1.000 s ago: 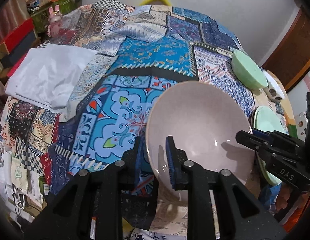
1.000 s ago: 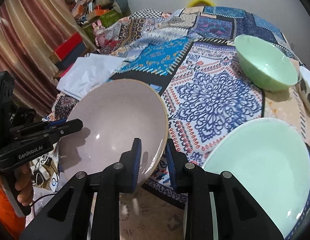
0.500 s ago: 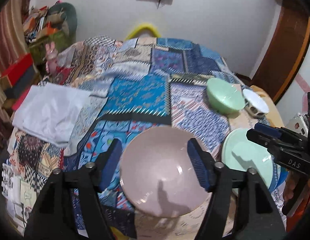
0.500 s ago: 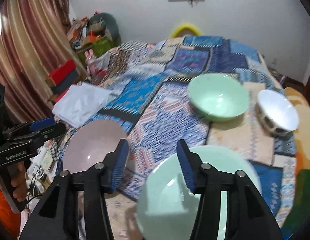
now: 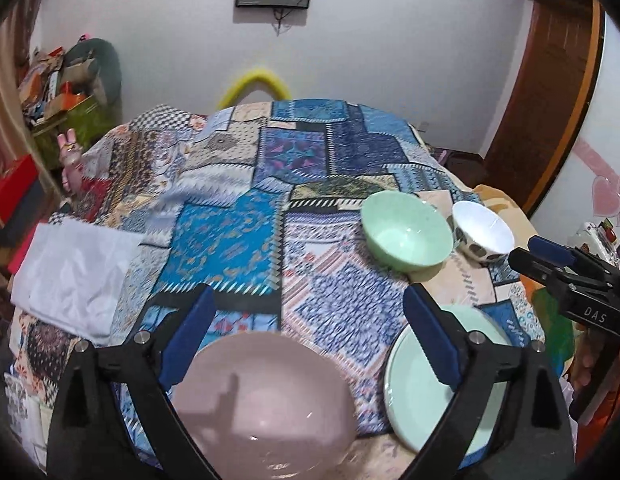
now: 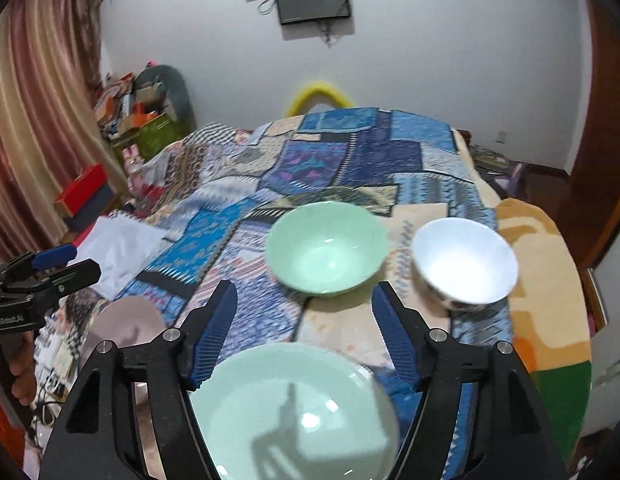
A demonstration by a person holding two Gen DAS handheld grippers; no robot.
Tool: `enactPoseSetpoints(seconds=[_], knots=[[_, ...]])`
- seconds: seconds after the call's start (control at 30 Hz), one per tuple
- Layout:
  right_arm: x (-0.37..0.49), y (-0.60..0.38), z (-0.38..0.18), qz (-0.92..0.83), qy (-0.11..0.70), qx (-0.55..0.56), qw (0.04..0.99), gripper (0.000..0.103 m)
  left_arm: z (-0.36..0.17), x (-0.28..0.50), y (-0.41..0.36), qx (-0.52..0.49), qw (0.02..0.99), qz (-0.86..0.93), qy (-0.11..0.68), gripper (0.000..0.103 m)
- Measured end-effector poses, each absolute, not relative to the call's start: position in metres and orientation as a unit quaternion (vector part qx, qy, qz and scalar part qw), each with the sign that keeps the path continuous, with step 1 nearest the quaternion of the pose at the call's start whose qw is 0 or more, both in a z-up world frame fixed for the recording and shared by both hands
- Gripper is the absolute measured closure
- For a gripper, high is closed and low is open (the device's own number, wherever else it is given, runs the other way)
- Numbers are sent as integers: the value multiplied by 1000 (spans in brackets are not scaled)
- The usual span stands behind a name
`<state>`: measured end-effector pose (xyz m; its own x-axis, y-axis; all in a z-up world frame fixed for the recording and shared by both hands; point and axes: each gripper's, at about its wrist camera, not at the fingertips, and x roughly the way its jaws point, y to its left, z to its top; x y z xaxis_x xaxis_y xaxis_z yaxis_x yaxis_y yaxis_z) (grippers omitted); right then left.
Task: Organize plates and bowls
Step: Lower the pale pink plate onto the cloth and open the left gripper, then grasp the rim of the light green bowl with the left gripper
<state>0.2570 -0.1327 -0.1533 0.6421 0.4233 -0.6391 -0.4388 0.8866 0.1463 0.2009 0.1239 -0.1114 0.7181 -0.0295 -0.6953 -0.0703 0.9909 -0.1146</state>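
My left gripper (image 5: 308,332) is open and empty, raised above a pink plate (image 5: 266,404) that lies near the table's front edge. My right gripper (image 6: 304,330) is open and empty, raised above a pale green plate (image 6: 294,412), which also shows in the left wrist view (image 5: 425,396). A green bowl (image 6: 325,252) and a white patterned bowl (image 6: 465,264) stand side by side further back; both also show in the left wrist view, the green bowl (image 5: 405,238) left of the white bowl (image 5: 483,236).
A patchwork cloth (image 5: 302,168) covers the round table. A folded white cloth (image 5: 74,276) lies at the left. Boxes and clutter (image 6: 142,116) stand beyond the table's left side, a wooden door (image 5: 545,92) at the right. A yellow chair back (image 6: 317,96) stands behind the table.
Both grippers let go of the pink plate, opened wide and pulled back and up. The pink plate now lies flat on the table.
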Motion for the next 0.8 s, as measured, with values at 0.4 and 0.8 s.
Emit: enactPoseSetpoints(seconds=[0.4, 0.8], knots=[[309, -157, -169, 205, 359, -8, 911, 36, -136, 281, 94, -78, 906, -17, 417, 7], [352, -145, -212, 218, 397, -10, 892, 52, -174, 349, 78, -73, 894, -34, 440, 17]])
